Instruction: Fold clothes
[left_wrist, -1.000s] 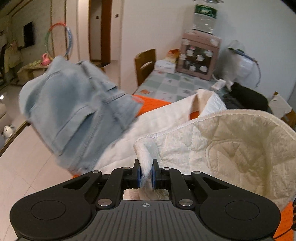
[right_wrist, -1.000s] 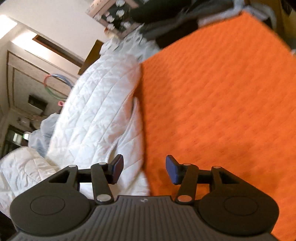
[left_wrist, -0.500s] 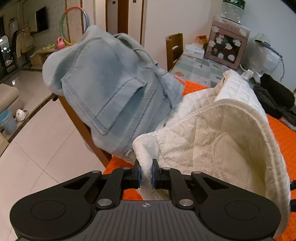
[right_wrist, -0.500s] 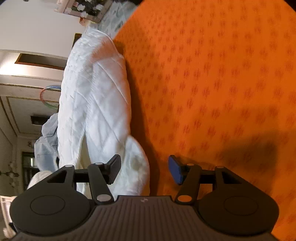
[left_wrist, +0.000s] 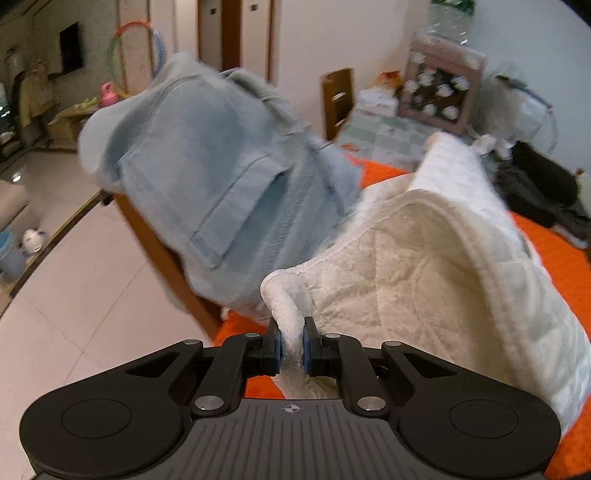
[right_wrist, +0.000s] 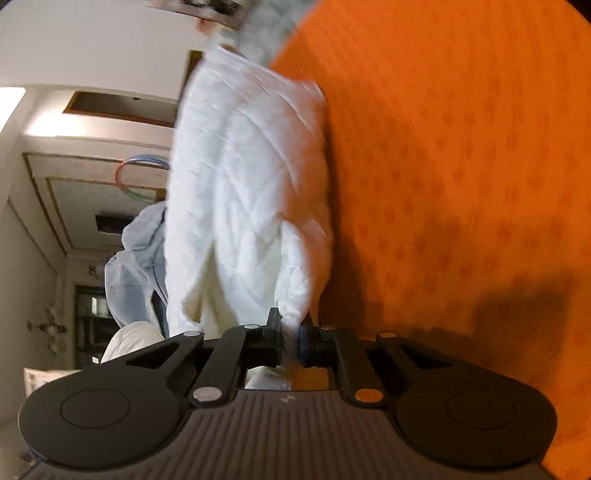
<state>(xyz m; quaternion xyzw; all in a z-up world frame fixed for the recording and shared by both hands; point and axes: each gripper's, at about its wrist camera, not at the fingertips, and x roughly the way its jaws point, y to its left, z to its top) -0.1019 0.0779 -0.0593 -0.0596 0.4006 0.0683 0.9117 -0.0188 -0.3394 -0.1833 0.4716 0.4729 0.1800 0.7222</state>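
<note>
A white quilted garment (left_wrist: 424, 266) lies on the orange-covered table (left_wrist: 554, 251) with one edge lifted, so its cream lining faces me. My left gripper (left_wrist: 290, 339) is shut on a rolled corner of that edge. In the right wrist view the same white garment (right_wrist: 251, 184) stretches away over the orange cloth (right_wrist: 461, 166). The jaws of my right gripper (right_wrist: 290, 332) are closing, and a fold of the garment's near edge is pinched between the pads. Light blue jeans (left_wrist: 207, 177) hang over the table's left end, beside the white garment.
A wooden chair (left_wrist: 336, 99) and a pink box with cups (left_wrist: 443, 92) stand at the far end. Dark clothes (left_wrist: 539, 188) are piled at the back right of the table. Tiled floor (left_wrist: 74, 295) drops away on the left. The jeans (right_wrist: 133, 273) also show left of the garment.
My right gripper went from wide open beside the garment's edge to closed on it, and its view rolled. My left gripper kept its hold and shifted, bringing the jeans nearer in view.
</note>
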